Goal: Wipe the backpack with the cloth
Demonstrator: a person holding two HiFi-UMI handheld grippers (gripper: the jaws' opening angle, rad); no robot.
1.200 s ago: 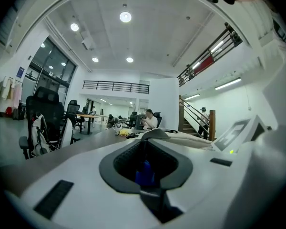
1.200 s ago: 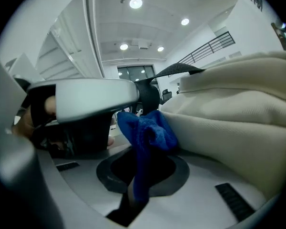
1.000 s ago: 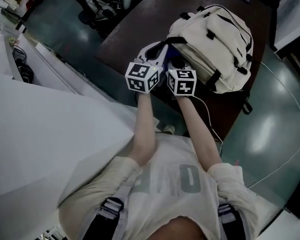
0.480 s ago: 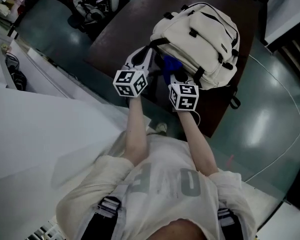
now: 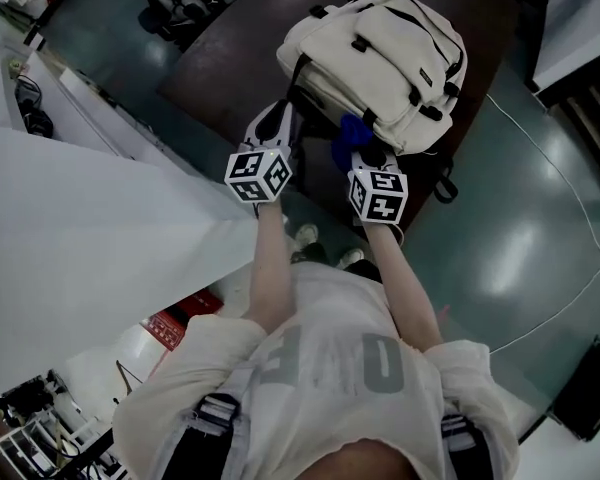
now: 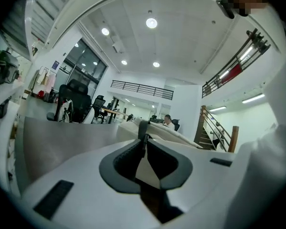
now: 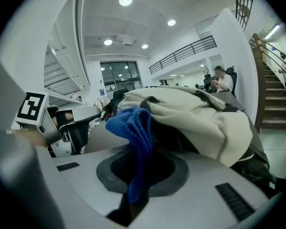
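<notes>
Cloth [image 7: 133, 128] is pinched between the jaws of the right gripper [image 5: 365, 153]. At its 9 o'clock, the left gripper [image 5: 275, 123] is closed at the tips on a dark strap [image 6: 143, 128]. Backpack [image 5: 380, 58] lies just beyond at 12 o'clock on the table [image 5: 220, 58], its long axis running roughly 10 to 4 o'clock, so the wipe likely calls for the right gripper to advance.

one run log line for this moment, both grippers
left gripper: shut on strap | right gripper: shut on cloth | cloth: blue, at near edge of backpack | backpack: on table
</notes>
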